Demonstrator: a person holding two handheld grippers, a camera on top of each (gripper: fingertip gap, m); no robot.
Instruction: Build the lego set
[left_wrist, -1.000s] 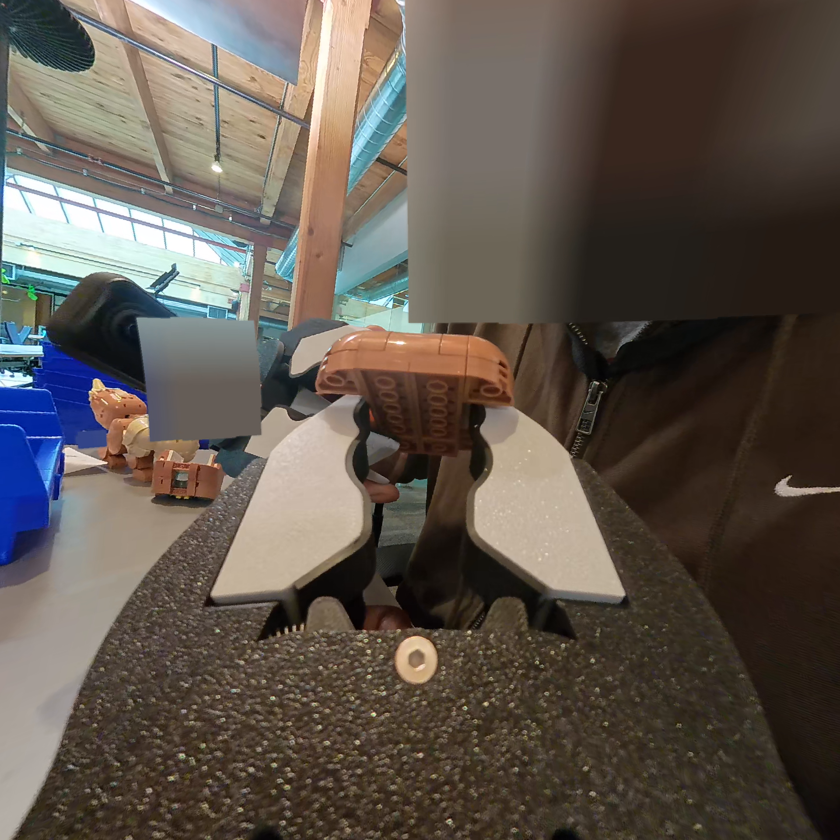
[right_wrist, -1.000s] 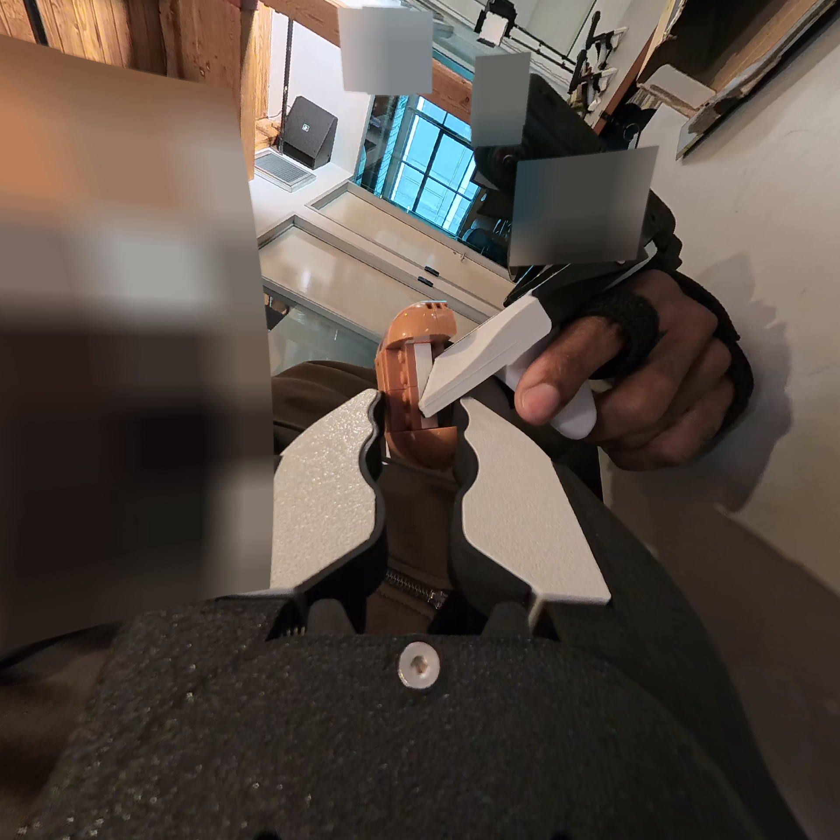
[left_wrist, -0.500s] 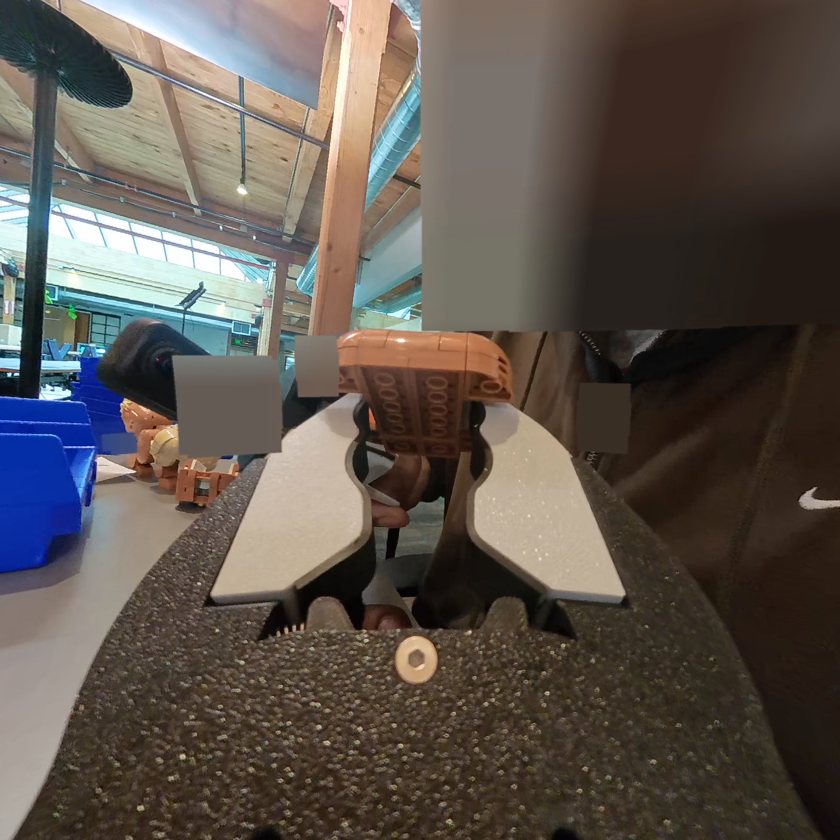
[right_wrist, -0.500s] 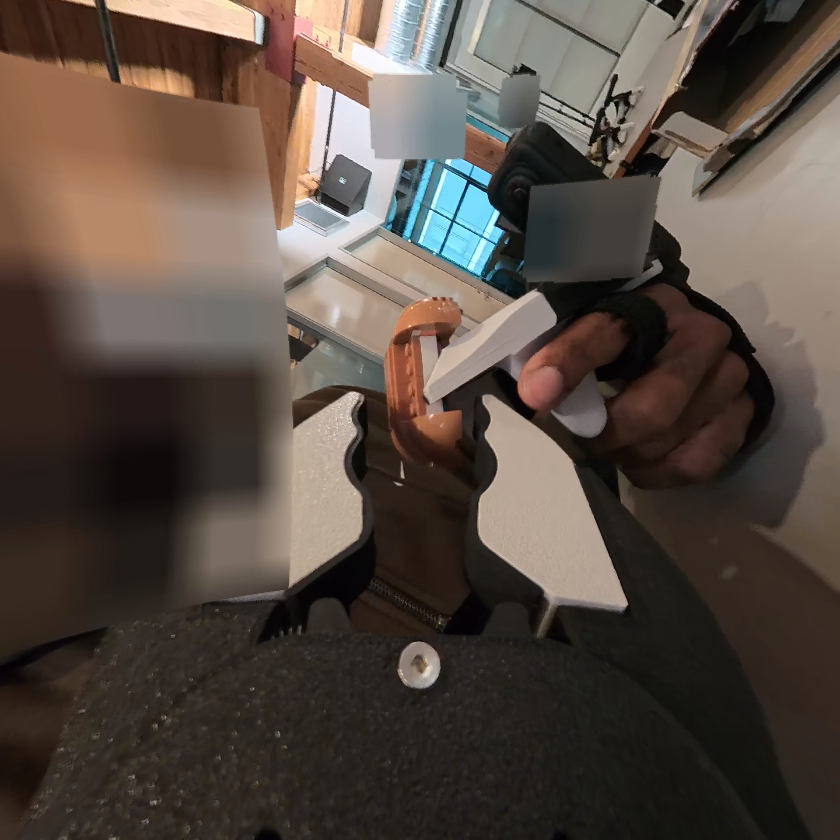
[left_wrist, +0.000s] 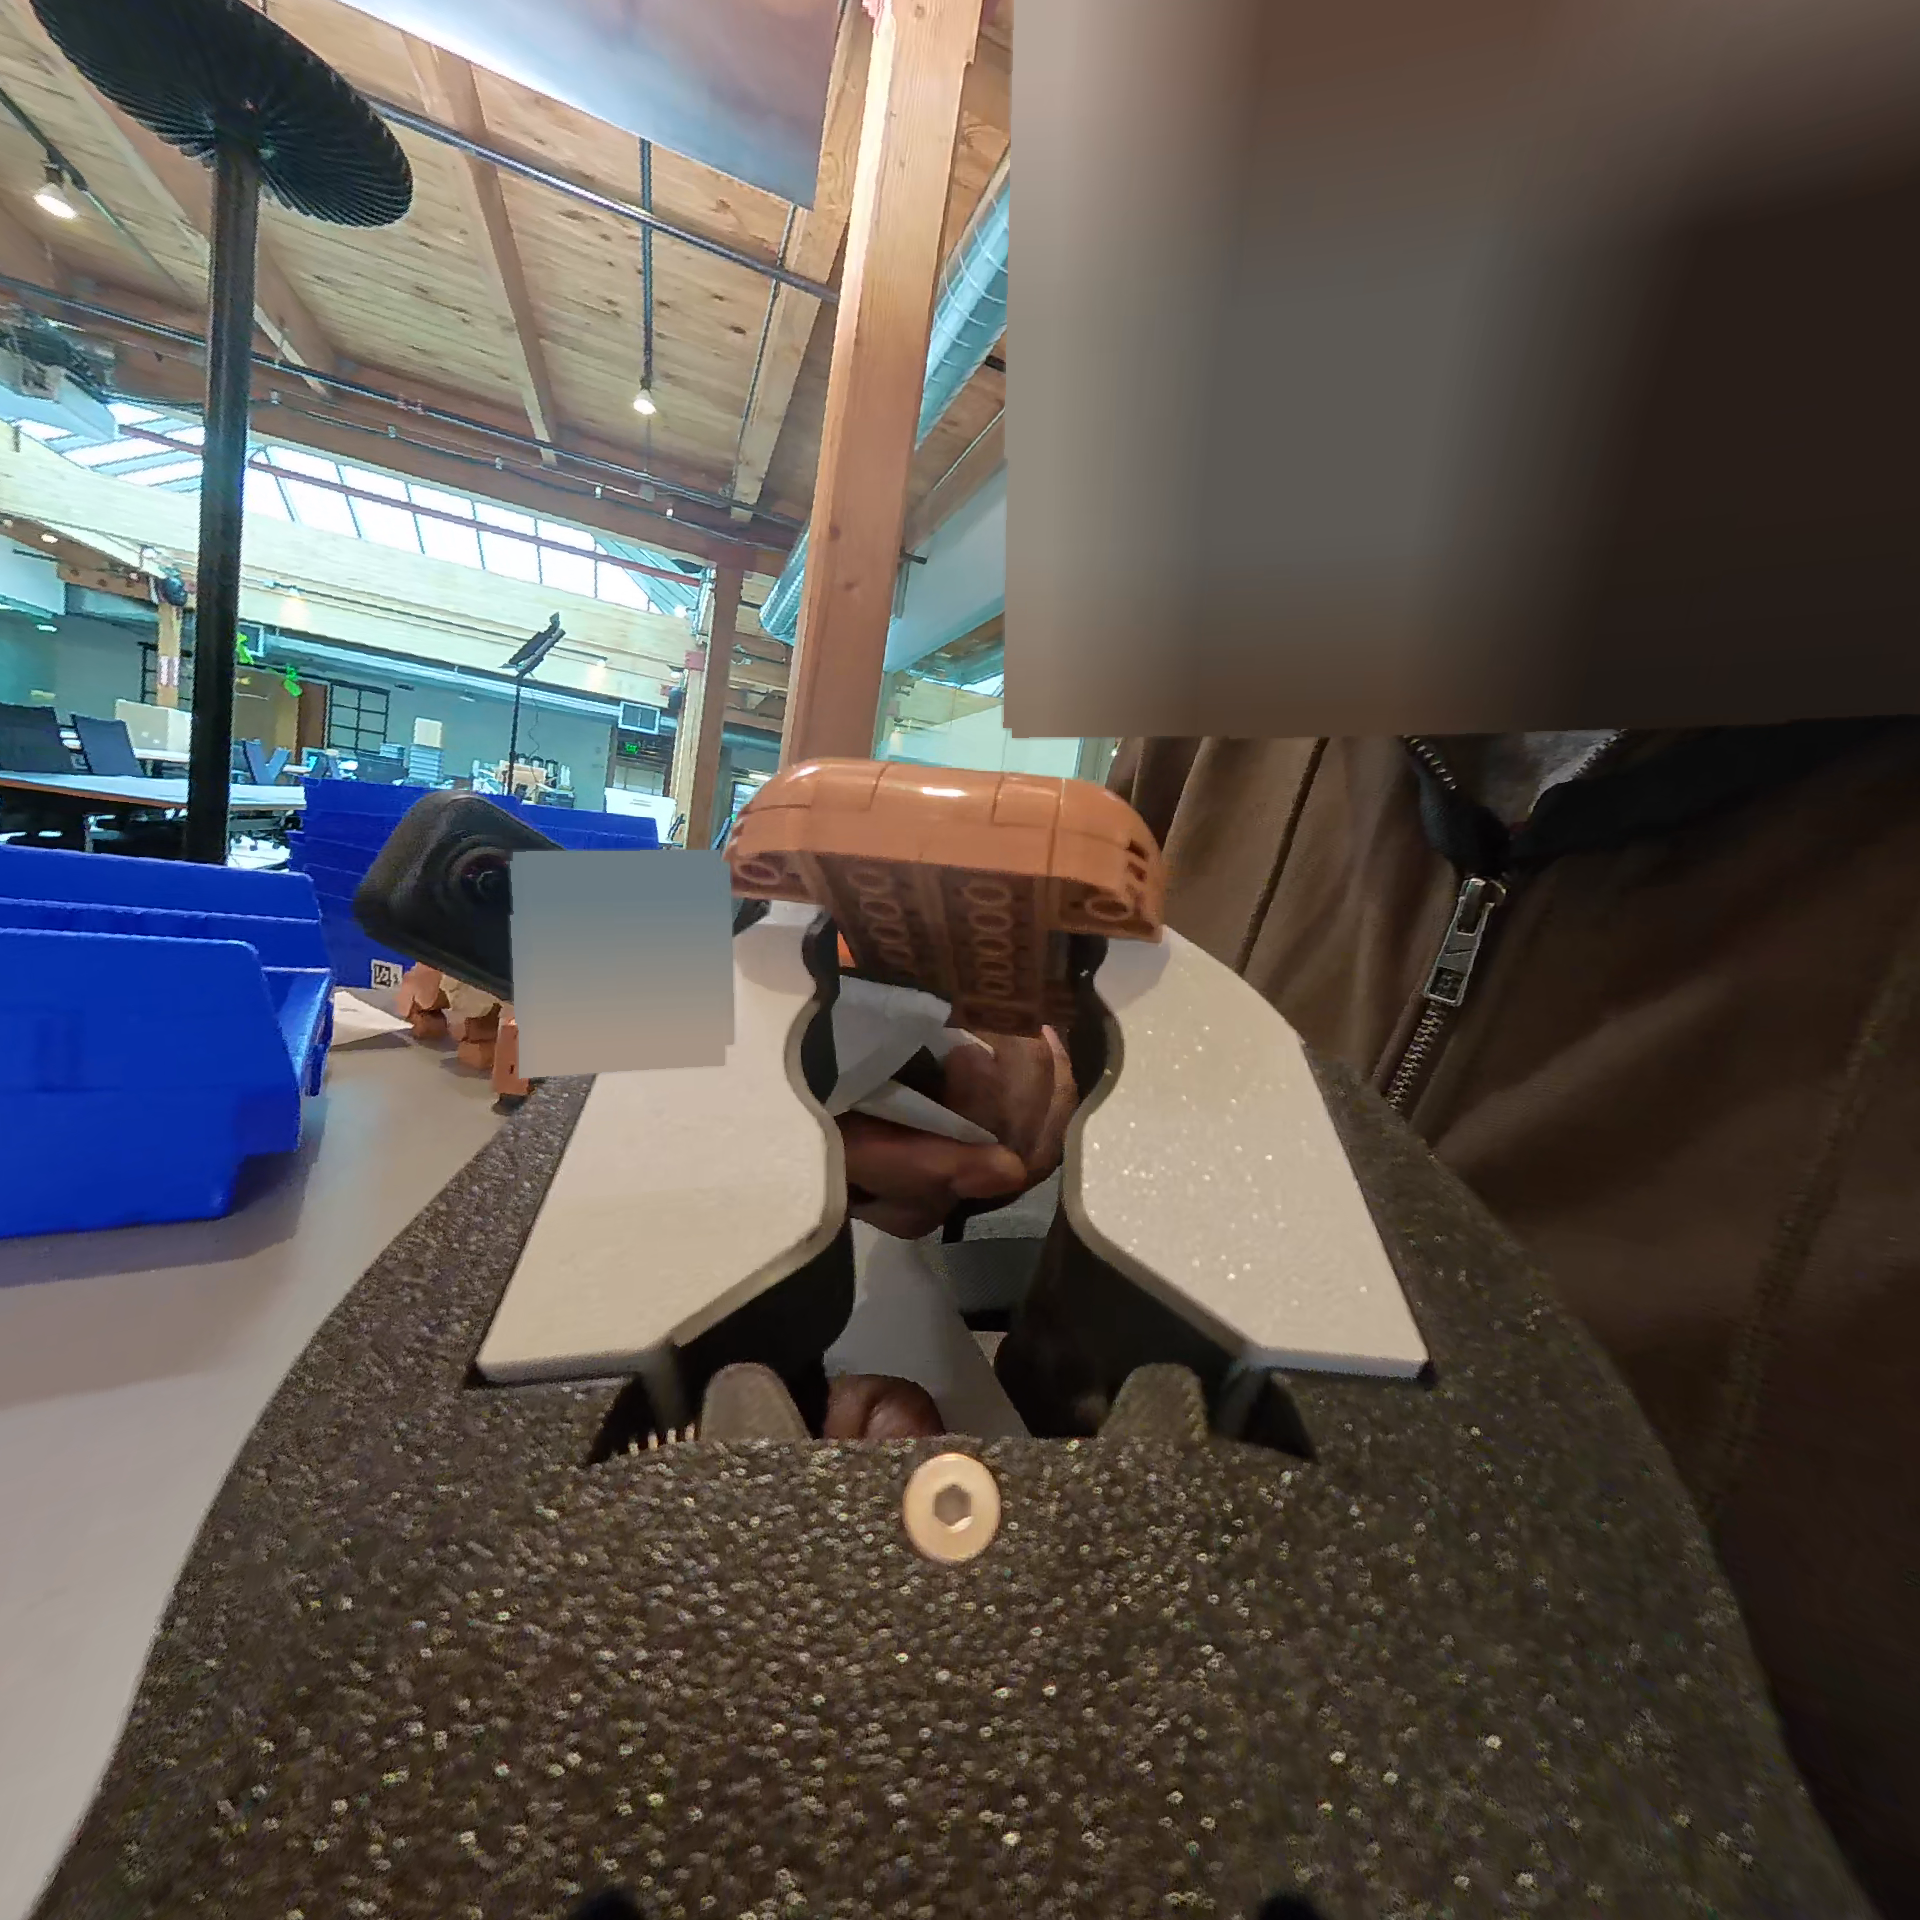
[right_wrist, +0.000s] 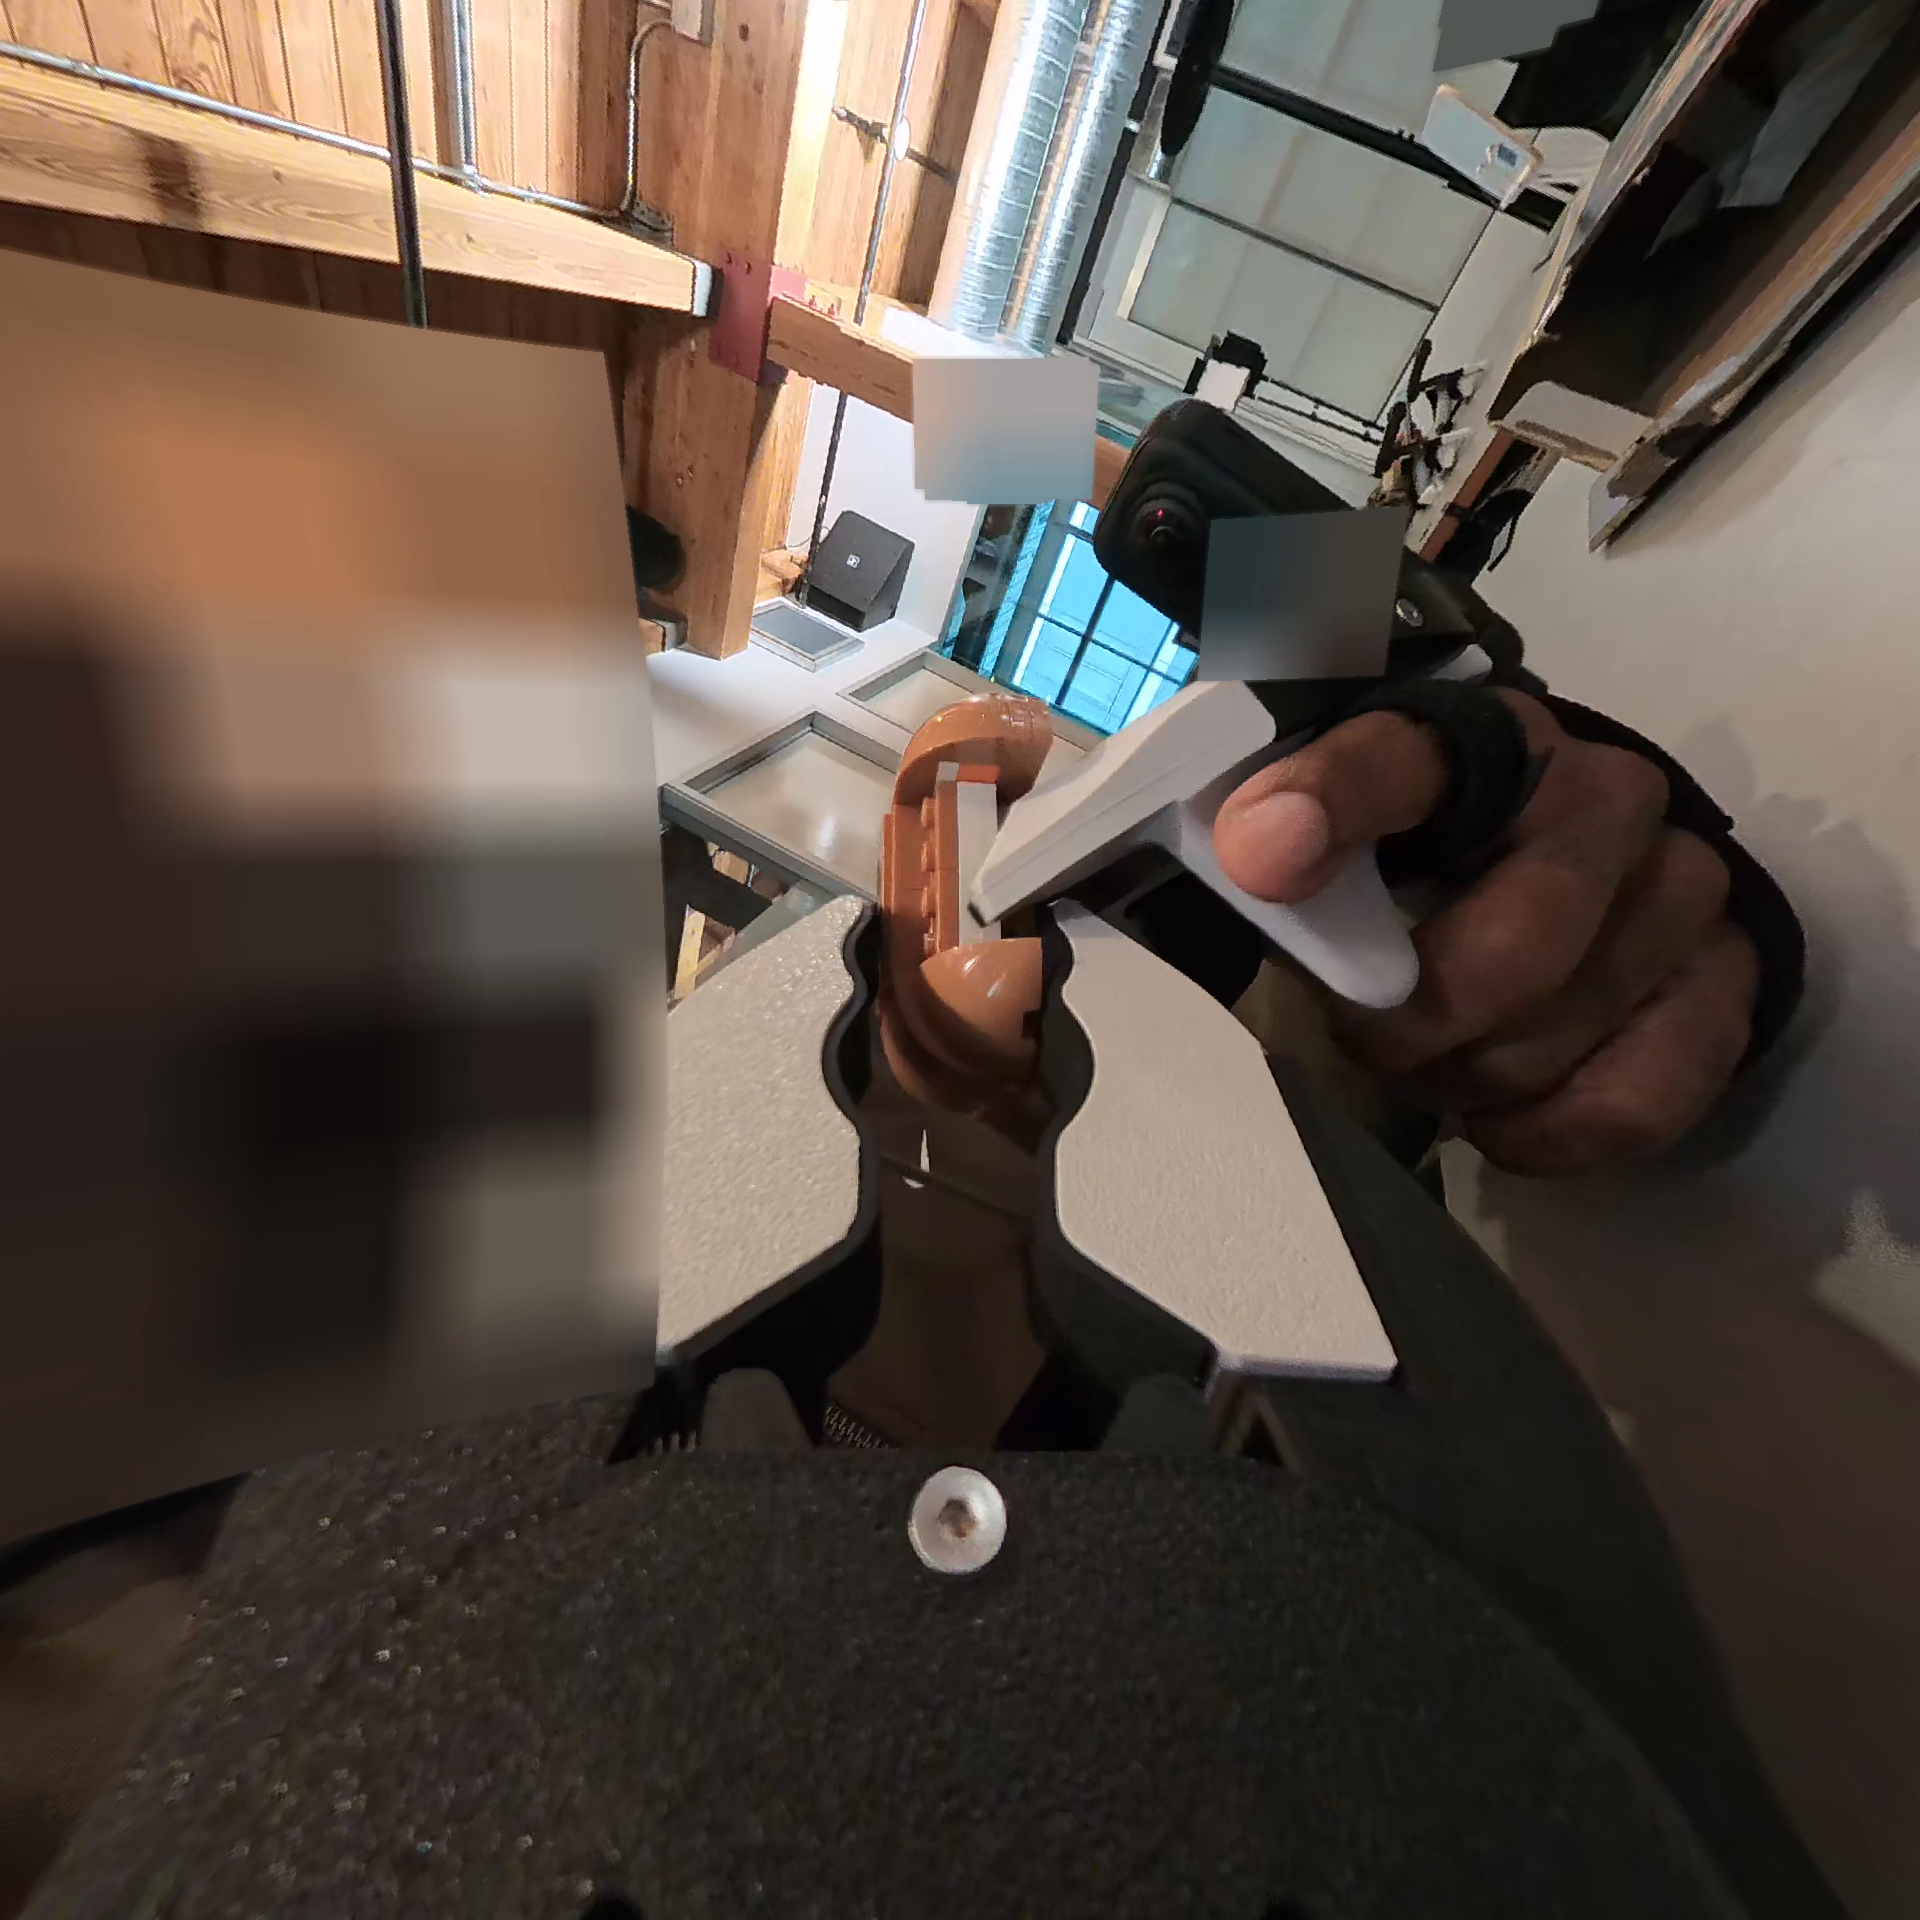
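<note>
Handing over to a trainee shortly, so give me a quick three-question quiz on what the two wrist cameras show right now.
1. True or false: the left gripper is open and empty.
2. In the right wrist view, the rounded end of the brown lego piece lies: A) between the right gripper fingertips; B) flat on the table; C) inside a bin.
3. In the left wrist view, what colour are the bins on the table?

Key
1. False: it is shut on the brown lego piece.
2. A.
3. Blue.
</note>
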